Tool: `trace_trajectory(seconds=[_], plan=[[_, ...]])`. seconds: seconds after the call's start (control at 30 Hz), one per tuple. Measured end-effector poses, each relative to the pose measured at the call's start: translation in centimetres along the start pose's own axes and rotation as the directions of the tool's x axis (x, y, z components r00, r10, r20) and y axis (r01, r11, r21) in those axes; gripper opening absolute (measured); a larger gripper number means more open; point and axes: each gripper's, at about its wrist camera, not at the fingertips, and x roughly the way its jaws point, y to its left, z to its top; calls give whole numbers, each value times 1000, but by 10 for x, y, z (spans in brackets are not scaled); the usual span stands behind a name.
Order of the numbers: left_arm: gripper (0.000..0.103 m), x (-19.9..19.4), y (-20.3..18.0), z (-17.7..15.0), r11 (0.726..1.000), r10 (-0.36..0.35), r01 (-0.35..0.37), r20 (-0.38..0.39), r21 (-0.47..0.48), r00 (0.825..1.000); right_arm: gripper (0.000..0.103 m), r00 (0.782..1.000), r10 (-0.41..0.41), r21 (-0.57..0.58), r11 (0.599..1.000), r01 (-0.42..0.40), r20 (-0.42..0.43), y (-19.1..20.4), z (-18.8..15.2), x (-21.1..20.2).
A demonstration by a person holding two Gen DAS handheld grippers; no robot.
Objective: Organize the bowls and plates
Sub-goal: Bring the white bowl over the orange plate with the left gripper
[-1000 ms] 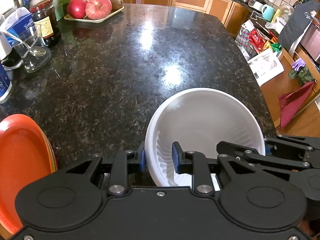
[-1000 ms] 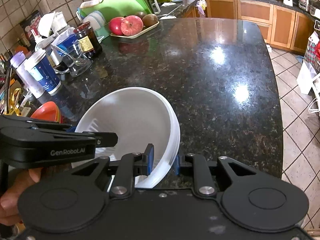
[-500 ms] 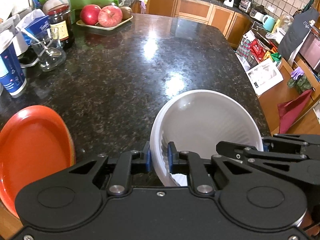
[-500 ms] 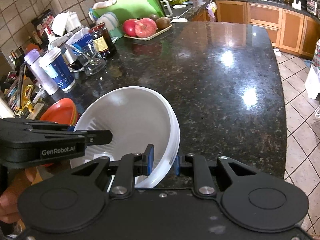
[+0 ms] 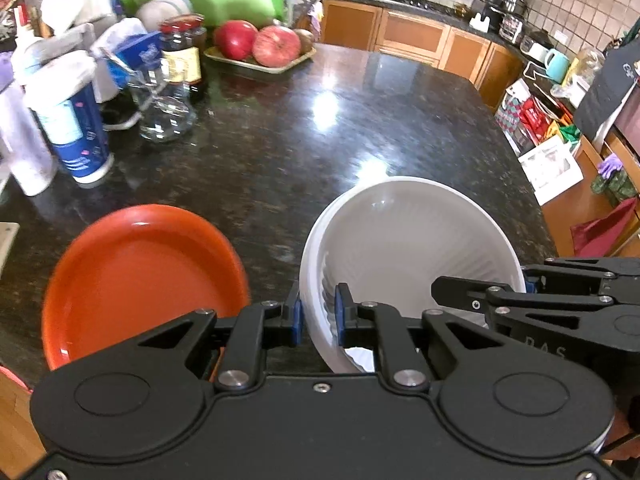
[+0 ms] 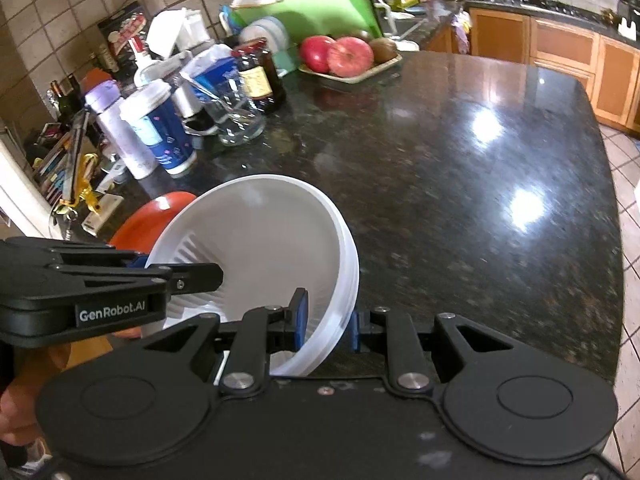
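A white ribbed bowl, seemingly a nested stack, is held above the black granite counter near its front edge. My left gripper is shut on its left rim. My right gripper is shut on its right rim; it also shows in the left wrist view. The bowl shows in the right wrist view, tilted. An orange plate lies on the counter left of the bowl, also seen in the right wrist view.
Along the counter's left side stand a blue-and-white cup, a glass jug, a dark jar and a tray of apples. A green cutting board stands behind. The counter's right edge drops to tiled floor.
Both grippers and the bowl have lifted and pulled back from the counter. The orange plate and the left-side clutter have come further into view.
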Motion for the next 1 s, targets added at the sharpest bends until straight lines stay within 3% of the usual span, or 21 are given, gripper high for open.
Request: trace_trajectory(seconds=[0.53,1.0], plan=[[21,-28,113,0,999,41,-41,2,-4,999,22,999,33,-15,999,-34,-12,121,24,50],[22,-8,165,2,994,-76,81,-67,74,995,22,995,-90,62,994,93,-38,163,15,77]])
